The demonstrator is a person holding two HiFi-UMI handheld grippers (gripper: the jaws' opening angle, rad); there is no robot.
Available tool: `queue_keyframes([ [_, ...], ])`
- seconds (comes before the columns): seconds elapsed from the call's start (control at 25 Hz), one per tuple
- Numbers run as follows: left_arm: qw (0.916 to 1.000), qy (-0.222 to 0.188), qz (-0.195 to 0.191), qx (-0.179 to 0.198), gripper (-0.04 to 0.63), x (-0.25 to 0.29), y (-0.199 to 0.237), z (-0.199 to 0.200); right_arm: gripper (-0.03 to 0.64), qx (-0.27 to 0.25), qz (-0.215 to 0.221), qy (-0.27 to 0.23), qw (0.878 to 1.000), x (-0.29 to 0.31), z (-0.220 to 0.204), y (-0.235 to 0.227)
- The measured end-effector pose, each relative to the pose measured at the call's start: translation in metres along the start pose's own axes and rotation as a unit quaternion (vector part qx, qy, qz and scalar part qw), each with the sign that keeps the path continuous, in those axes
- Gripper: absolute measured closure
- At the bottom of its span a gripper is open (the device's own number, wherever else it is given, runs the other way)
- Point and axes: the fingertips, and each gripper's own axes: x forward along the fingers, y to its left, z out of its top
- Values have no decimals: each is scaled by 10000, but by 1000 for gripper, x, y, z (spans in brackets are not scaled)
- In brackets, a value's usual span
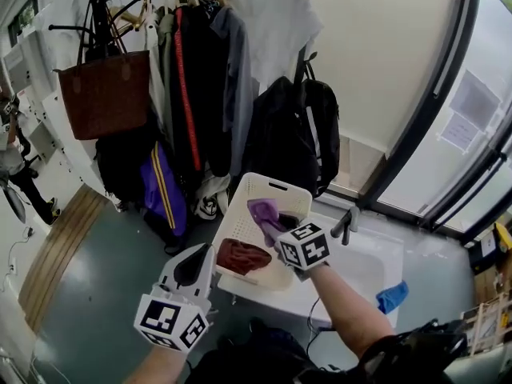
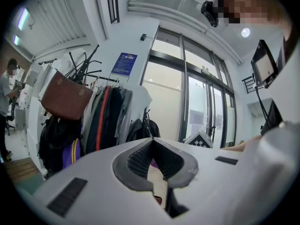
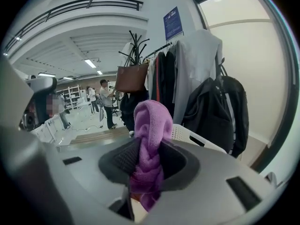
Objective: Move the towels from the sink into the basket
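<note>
The right gripper (image 3: pixel 147 161) clamps a fluffy purple towel (image 3: pixel 151 121) over the perforated basket (image 1: pixel 260 184), with coats (image 1: pixel 200 78) hanging at 12 o'clock. The left gripper (image 1: pixel 194 266) is closed and empty. 1 blue towel (image 1: pixel 392 297) lies on the sink (image 1: pixel 364 272) at 4 o'clock.

Sink (image 1: pixel 372 256) partly behind right forearm (image 1: pixel 344 314)

A loaded coat rack (image 1: pixel 102 10) stands against the cream wall (image 1: pixel 376 54), with a brown bag (image 1: pixel 106 94) on its left, a black backpack (image 1: pixel 292 134) on its right, dark-framed windows (image 1: pixel 480 94) further right and a grey-green floor (image 1: pixel 104 270) beneath.
</note>
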Motion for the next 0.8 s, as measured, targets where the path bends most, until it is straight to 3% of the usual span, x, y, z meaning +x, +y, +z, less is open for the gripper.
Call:
queue_keyframes([
  [0.36,9978,98,656,-62,588,8,21,-3,497,-44,419,700,9967,81,-31,-8],
  [0.8,9945,267,1008,-70,588,15,33,-12,495,181,589,1535,9862,142,-83,-13],
])
